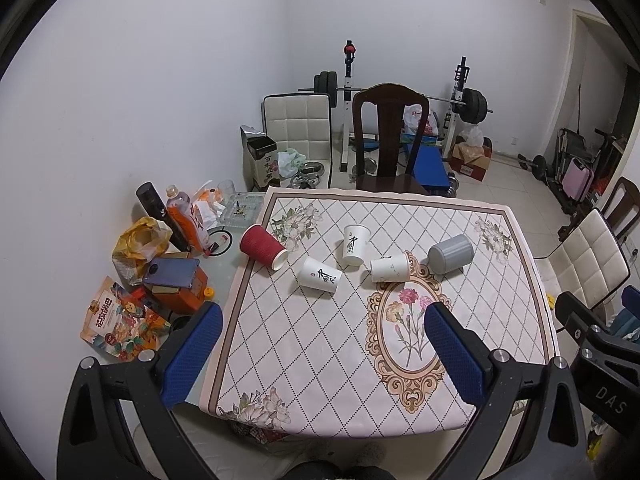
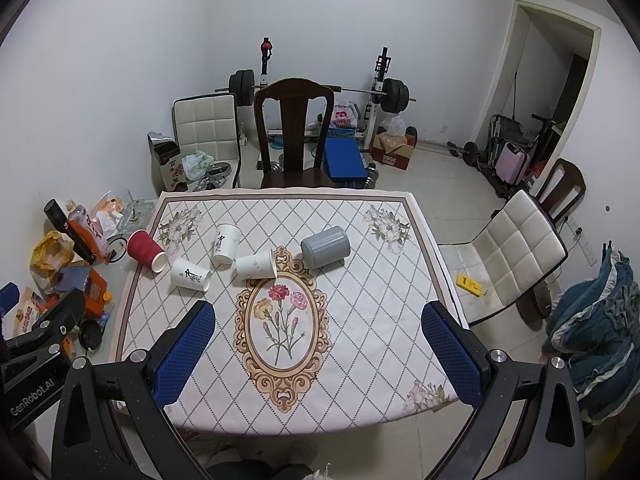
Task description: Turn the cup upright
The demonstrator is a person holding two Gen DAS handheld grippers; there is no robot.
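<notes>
Several cups lie on the flowered tablecloth (image 1: 320, 360) (image 2: 360, 320). A red ribbed cup (image 1: 262, 246) (image 2: 146, 250) lies on its side at the left. A white cup with black lettering (image 1: 319, 274) (image 2: 191, 274) lies on its side. Another white lettered cup (image 1: 354, 245) (image 2: 227, 243) stands mouth up. A plain white cup (image 1: 390, 267) (image 2: 255, 265) and a grey ribbed cup (image 1: 451, 253) (image 2: 325, 246) lie on their sides. My left gripper (image 1: 322, 314) and right gripper (image 2: 318, 314) are open and empty, held above the table's near half, well short of the cups.
Clutter sits on the table's left strip: bottles (image 1: 182, 216), bags, a phone (image 1: 170, 272), an orange box. A dark wooden chair (image 1: 390, 136) (image 2: 294, 132) stands behind the table, a white padded chair (image 2: 508, 252) at the right. Weight-lifting gear stands by the far wall.
</notes>
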